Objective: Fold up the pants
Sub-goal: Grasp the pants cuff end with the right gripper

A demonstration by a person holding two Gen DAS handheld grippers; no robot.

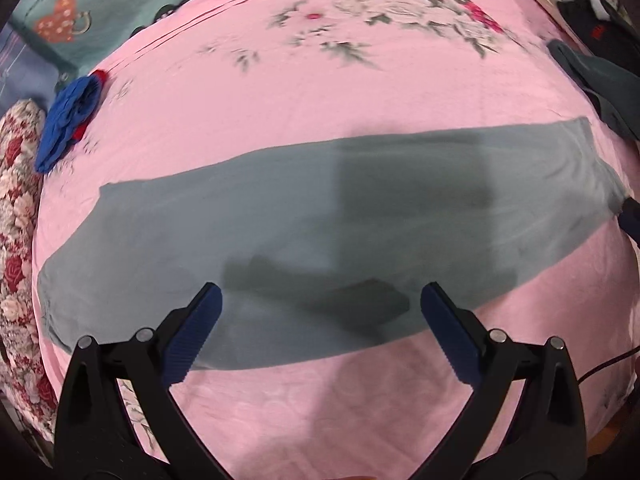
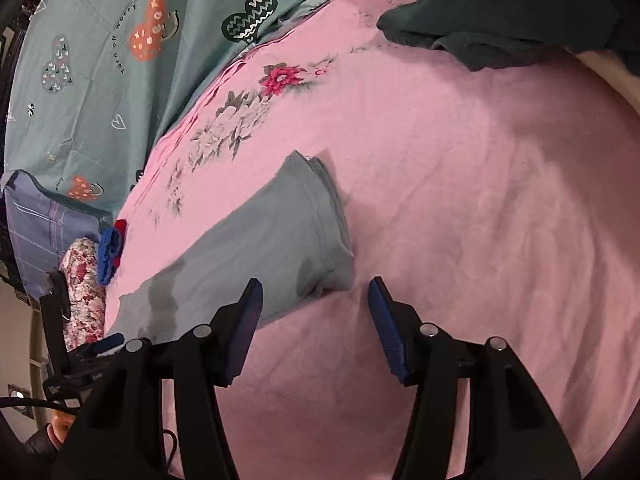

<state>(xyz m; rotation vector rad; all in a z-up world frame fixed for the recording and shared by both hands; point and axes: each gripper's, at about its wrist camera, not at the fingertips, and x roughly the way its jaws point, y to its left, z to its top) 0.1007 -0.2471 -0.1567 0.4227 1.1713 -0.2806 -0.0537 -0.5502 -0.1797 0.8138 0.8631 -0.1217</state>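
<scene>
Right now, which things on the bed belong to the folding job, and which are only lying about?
For the job: grey pants, left gripper, right gripper.

Lying about: blue-and-red cloth, dark green garment, floral pillow, teal heart-print sheet.

A bed covered by a pink sheet with a printed grey-and-red flower pattern [image 1: 256,92] fills both views. Across the middle of the left wrist view lies a long, flat pair of grey-green fabric pants [image 1: 280,216], running from the lower left to the right edge. At the left edge sits a small crumpled blue and red cloth [image 1: 70,120]. A dark teal garment [image 2: 500,12] lies bunched at the top right of the right wrist view.
</scene>
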